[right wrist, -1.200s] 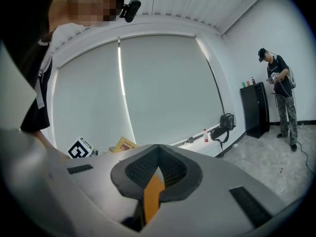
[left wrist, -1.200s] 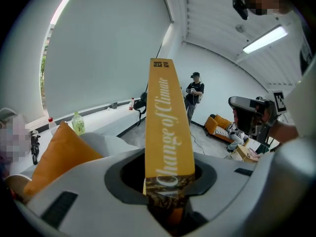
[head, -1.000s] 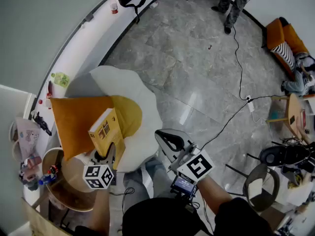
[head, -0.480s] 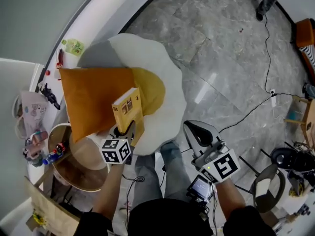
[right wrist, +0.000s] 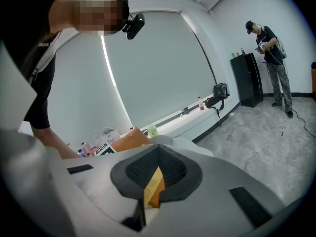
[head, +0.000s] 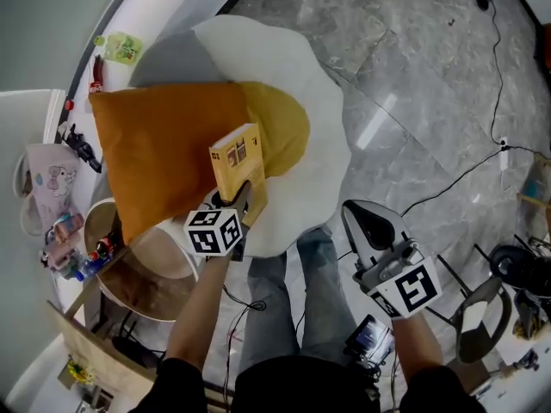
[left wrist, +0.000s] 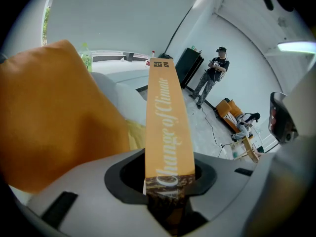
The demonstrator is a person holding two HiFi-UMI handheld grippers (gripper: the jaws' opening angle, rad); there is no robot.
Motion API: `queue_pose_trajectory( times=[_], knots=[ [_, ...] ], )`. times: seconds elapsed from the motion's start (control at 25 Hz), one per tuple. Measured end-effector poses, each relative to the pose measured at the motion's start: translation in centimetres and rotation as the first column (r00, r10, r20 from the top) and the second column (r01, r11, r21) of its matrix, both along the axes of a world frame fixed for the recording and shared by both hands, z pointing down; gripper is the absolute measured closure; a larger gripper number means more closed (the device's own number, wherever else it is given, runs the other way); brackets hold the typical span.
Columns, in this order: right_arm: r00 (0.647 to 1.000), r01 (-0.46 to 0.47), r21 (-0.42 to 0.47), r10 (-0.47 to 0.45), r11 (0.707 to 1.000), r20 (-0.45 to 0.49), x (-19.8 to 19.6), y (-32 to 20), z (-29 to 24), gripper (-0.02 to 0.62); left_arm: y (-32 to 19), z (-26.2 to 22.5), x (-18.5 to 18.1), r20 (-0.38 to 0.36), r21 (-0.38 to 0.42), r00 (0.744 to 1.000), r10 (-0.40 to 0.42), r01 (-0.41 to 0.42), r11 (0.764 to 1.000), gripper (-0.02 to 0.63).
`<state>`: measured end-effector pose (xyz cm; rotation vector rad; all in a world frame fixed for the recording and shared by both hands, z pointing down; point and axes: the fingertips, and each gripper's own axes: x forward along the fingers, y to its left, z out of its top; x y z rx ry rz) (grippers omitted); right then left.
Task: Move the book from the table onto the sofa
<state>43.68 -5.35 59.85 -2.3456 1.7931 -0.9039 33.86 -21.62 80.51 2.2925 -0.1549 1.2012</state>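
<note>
Left gripper (head: pixel 232 203) held the yellow paperback book (head: pixel 239 162) clamped over the near edge of the white egg-shaped sofa (head: pixel 327 136); laying it flat before release looked wisest.

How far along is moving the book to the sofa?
Done: the book is off the table. In hand: the left gripper has its jaws clamped on it, holding it upright over the sofa, by the orange cushion. Left: lay it down and release.
</note>
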Motion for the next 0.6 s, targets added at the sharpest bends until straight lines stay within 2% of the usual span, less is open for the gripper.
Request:
queue_pose_trajectory(
  times=[0.28, 0.6],
  knots=[
    [1.0, 0.006, -0.039, -0.005, 0.999, 0.031, 0.4, -0.1, 3.9, 0.589, -0.6, 5.4, 0.5, 0.052, -0.048, 0.998, -0.028, 0.031, 0.998, 0.453],
    [0.999, 0.004, -0.069, 0.0, 0.998, 0.049, 1.1, 0.6, 8.7, 0.589, -1.7, 11.2, 2.8, 0.066, -0.041, 0.998, -0.009, 0.012, 0.999, 0.453]
  ],
)
